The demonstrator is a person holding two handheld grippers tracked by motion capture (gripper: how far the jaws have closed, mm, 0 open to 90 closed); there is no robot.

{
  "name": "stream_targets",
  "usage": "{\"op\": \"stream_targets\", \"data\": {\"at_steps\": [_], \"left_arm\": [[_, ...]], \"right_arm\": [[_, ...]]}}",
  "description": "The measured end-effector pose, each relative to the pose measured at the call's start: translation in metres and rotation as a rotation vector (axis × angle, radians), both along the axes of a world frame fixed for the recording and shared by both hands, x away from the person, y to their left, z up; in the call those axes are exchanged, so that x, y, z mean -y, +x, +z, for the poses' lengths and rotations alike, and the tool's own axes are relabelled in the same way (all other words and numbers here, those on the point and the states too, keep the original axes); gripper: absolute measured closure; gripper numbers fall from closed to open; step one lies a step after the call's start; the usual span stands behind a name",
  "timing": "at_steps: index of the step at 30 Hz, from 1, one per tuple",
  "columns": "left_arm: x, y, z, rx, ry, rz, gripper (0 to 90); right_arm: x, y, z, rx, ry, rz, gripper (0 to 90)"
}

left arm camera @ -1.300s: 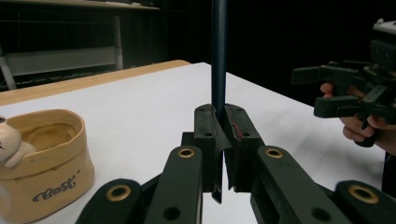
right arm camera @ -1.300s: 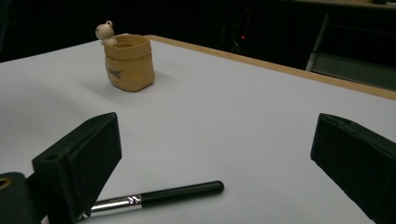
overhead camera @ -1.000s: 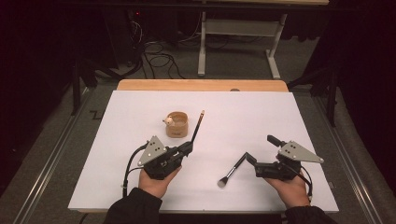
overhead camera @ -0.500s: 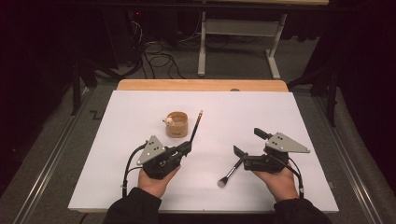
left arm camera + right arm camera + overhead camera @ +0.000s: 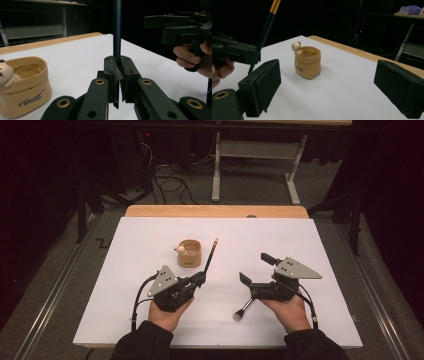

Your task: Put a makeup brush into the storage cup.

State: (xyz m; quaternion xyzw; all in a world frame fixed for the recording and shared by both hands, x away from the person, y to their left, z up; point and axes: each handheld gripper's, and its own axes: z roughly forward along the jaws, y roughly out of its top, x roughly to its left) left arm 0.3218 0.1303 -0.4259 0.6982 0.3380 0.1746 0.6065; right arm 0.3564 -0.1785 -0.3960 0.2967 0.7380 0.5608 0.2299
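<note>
Near the front-left of the white table [image 5: 150, 245], a slim dark brush handle with gold ferrule [image 5: 210, 257] is clamped in the left gripper [image 5: 200, 279], beside the tan bear-trimmed ceramic pot [image 5: 189, 253]. The right gripper [image 5: 257, 272] is held wide and empty above a black makeup brush [image 5: 242, 309]. The handle should be tilted upright and lowered into the pot before being released.

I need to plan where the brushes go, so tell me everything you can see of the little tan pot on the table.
The tan pot is a small sack-shaped holder, apparently glazed ceramic, with a wavy rim and dark script on its side. A tiny pale bear figure leans over the rim. It stands upright and looks empty, on the white table, touching nothing else.
</note>
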Motion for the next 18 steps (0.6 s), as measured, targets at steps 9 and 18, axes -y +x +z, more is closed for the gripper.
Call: {"op": "stream_targets", "data": {"at_steps": [9, 18], "left_arm": [[0.007, -0.002, -0.004, -0.003, 0.012, -0.015, 84.5], [0.016, -0.005, -0.009, -0.002, 0.029, -0.021, 84.5]], "right_arm": [[-0.003, -0.003, -0.002, -0.014, 0.061, 0.034, 11.2], [0.001, -0.005, -0.005, -0.045, 0.104, 0.053, 13.7]]}}
